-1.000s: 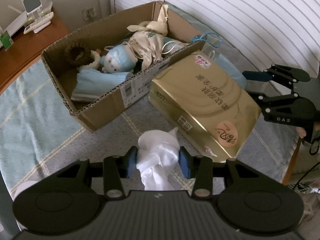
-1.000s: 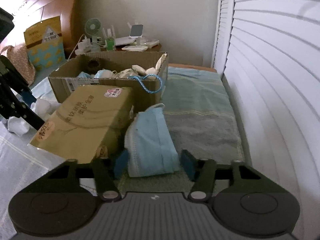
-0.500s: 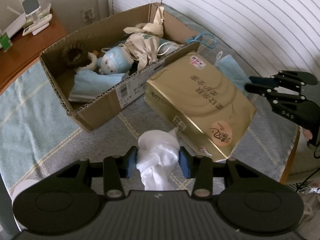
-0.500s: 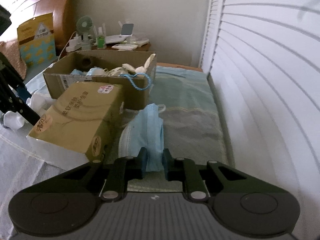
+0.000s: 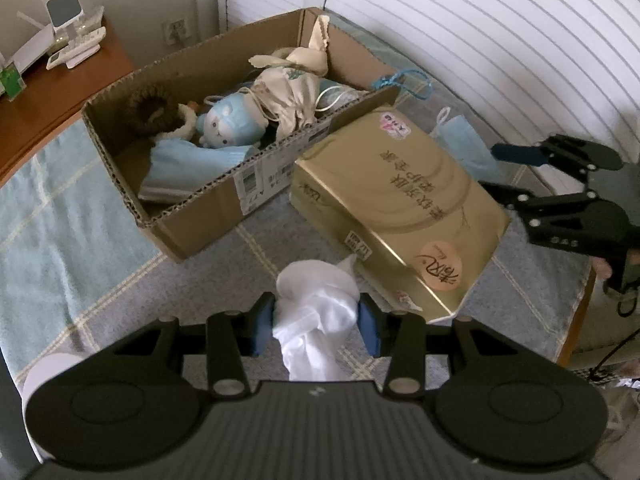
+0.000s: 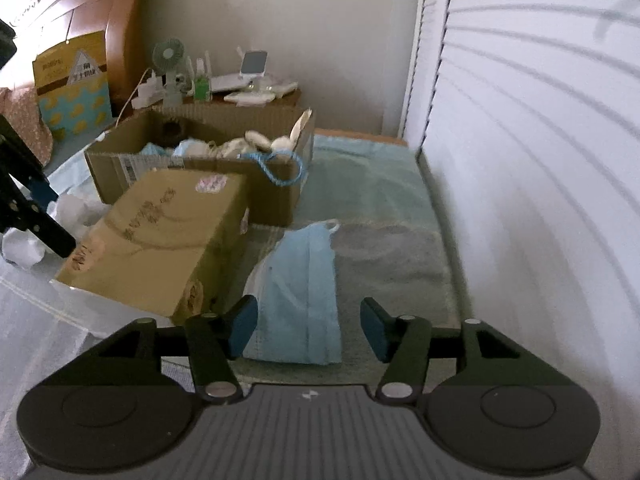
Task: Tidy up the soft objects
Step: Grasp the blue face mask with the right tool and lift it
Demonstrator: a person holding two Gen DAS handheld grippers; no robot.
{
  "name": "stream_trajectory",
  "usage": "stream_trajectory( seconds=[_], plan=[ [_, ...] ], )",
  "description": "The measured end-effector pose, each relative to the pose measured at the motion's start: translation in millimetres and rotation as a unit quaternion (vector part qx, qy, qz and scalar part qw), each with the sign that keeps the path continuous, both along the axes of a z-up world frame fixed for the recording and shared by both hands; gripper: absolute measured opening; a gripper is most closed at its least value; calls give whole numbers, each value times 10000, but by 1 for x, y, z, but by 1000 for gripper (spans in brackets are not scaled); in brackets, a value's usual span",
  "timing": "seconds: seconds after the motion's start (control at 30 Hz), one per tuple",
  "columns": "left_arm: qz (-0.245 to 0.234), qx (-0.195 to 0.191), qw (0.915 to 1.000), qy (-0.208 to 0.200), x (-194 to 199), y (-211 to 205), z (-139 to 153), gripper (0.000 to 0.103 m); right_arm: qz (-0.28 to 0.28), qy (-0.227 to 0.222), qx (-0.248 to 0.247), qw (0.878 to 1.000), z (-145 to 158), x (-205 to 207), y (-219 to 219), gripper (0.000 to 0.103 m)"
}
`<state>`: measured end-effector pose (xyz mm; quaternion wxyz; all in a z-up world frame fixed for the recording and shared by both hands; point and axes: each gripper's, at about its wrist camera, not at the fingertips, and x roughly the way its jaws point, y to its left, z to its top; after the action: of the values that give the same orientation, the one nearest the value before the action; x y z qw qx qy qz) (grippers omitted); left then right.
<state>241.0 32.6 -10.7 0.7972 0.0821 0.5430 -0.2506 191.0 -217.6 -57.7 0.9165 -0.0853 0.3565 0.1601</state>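
My left gripper [image 5: 316, 322] is shut on a crumpled white cloth [image 5: 316, 292], held just above the checked blanket in front of the cardboard box [image 5: 200, 220]. The box holds a blue plush toy [image 5: 232, 124], a beige pouch [image 5: 288, 92], a brown furry toy [image 5: 152, 108] and a folded blue mask [image 5: 188, 164]. My right gripper [image 6: 308, 326] straddles another blue face mask [image 6: 300, 272] lying on the blanket. Its jaws are opening, and the right pad stands clear of the mask. That gripper [image 5: 492, 170] shows at the right of the left wrist view.
A gold tissue pack [image 5: 400, 200] lies between the box and the mask. A blue cord [image 6: 280, 168] hangs over the box's corner. White shutters [image 6: 540, 160] close the right side. A wooden side table [image 5: 60, 92] with small devices stands behind the box.
The right gripper pinched the blue mask half a second ago and has spread its jaws again; the mask lies on the blanket. The left gripper still holds the white cloth.
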Motion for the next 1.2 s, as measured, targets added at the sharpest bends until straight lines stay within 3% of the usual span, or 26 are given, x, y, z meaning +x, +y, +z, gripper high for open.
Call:
stream_trajectory(
  seconds=[0.17,0.33,0.4,0.87,1.03,1.2],
  plan=[
    [22,2,10000,33,4,1,-3,43,148,212,279,9993,-10,8,0,60],
    [31,-8,10000,48,3,1,-5,43,243,185,338,9990,-6,4,2,27],
    [34,-15,10000,40,2,1,-5,43,217,132,315,9992,-2,2,2,22],
    [38,-242,9992,-322,-31,10,22,43,-23,-462,191,9987,50,-26,-1,19],
    [75,-391,9974,-599,-39,14,40,43,118,-714,254,9971,74,-27,8,19],
    [226,-481,9933,-1025,-22,18,64,43,326,-865,257,9954,87,-24,22,19]
  ],
)
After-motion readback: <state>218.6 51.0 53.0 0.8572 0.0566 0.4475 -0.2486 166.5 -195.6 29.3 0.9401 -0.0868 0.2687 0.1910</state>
